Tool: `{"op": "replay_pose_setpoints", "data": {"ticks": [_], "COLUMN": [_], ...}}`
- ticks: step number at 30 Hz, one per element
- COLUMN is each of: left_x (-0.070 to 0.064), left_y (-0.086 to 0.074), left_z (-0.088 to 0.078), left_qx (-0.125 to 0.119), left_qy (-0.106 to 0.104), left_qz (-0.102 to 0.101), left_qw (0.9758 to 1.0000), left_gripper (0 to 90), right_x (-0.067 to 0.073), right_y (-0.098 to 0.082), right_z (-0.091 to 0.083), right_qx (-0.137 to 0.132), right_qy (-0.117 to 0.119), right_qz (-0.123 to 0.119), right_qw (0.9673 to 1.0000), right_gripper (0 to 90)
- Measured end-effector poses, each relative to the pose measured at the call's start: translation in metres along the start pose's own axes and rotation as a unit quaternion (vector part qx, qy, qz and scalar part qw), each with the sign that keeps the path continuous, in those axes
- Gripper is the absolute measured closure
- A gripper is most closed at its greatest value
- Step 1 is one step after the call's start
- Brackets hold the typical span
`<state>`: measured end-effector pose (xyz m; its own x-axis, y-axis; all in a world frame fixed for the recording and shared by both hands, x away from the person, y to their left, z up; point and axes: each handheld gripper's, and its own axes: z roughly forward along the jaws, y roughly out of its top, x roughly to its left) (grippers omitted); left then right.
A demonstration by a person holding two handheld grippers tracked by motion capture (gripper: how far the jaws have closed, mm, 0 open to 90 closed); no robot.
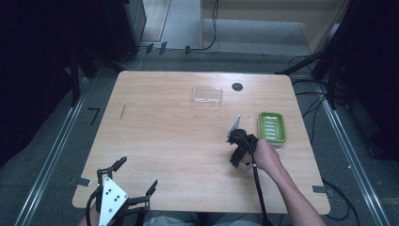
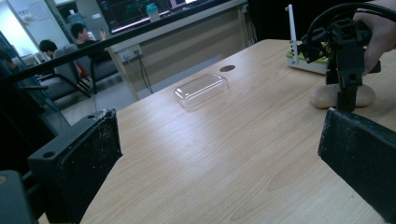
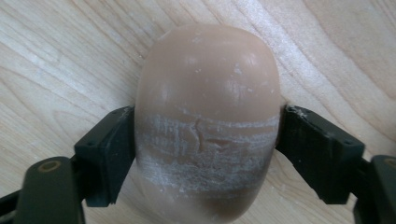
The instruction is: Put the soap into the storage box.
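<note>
A tan oval bar of soap lies on the wooden table, its surface scuffed white across the middle. My right gripper points down on it, and both black pads press against its sides. In the left gripper view the soap rests flat on the wood beneath that right gripper. In the high view the right gripper stands just left of a green soap dish. My left gripper hovers at the table's near left edge, open, with nothing between its jaws.
A clear plastic lid lies toward the far side of the table, with a dark round hole to its right. The soap dish sits near the right edge. Cables and dark stands surround the table.
</note>
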<state>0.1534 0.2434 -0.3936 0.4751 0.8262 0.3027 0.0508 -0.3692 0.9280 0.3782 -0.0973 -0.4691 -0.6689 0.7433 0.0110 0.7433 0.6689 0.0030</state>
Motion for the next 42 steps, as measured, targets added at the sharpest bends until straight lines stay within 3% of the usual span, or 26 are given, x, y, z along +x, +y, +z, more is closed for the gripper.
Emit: {"op": "replay_pose_setpoints", "data": {"ticks": [6,8,25,42], "left_x": [0.0,0.0,0.0,0.0], "left_y": [0.0,0.0,0.0,0.0], "left_z": [0.0,0.0,0.0,-0.001], "left_qx": [0.0,0.0,0.001,-0.001], "left_qy": [0.0,0.0,0.001,0.002], "left_qz": [0.0,-0.001,-0.001,-0.001], "left_qw": [1.0,1.0,1.0,1.0], "left_gripper": [0.0,0.0,0.0,0.0], "right_x": [0.001,0.002,0.003,0.004], "right_y": [0.0,0.0,0.001,-0.003], "right_z": [-0.001,-0.003,-0.005,-0.022], "right_qx": [0.004,0.005,0.01,0.01], "right_qy": [-0.004,-0.002,-0.004,-0.006], "right_qz": [-0.007,-0.014,-0.03,-0.041], "right_qw": [1.0,0.9999,0.9995,0.9991], "right_gripper": [26.5,33.0,33.8,33.8]}}
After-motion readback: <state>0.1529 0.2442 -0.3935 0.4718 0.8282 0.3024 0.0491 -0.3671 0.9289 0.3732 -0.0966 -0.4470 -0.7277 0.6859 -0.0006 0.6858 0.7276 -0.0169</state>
